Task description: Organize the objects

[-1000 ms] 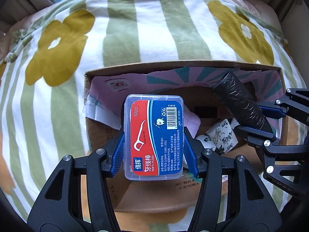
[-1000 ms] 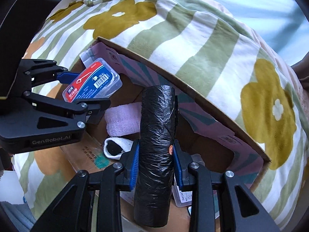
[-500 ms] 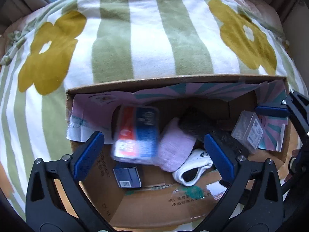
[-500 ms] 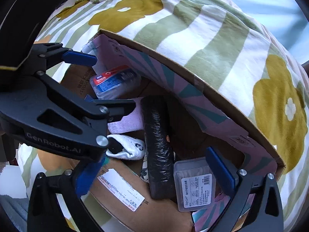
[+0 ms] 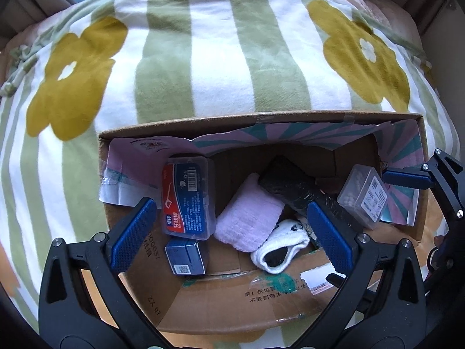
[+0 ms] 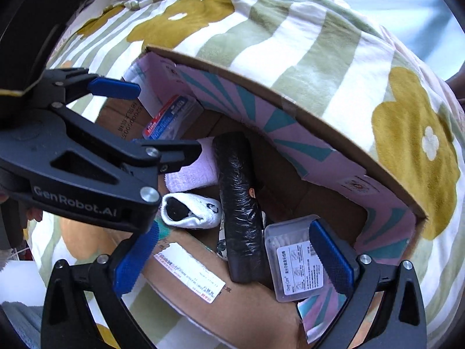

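An open cardboard box (image 5: 250, 122) (image 6: 290, 99) rests on a striped flower blanket. Inside it the red-and-blue dental floss case (image 5: 189, 200) (image 6: 171, 119) leans at the left. A black roll of bags (image 5: 302, 195) (image 6: 239, 206) lies in the middle, with nothing holding it. My left gripper (image 5: 232, 232) hangs open over the box's near side. My right gripper (image 6: 232, 261) is also open above the roll's near end. The right gripper's fingers (image 5: 407, 176) show at the left wrist view's right edge.
Also in the box: a pink towel (image 5: 250, 221) (image 6: 191, 171), a white sock (image 5: 279, 250) (image 6: 191, 209), a small blue box (image 5: 184, 256) and a clear cotton swab case (image 5: 363, 197) (image 6: 296, 261). The green-striped blanket (image 5: 221, 58) surrounds the box.
Both grippers have opened and drawn back. The floss case dropped from the left gripper into the box's left side; the black roll dropped from the right gripper into the middle.
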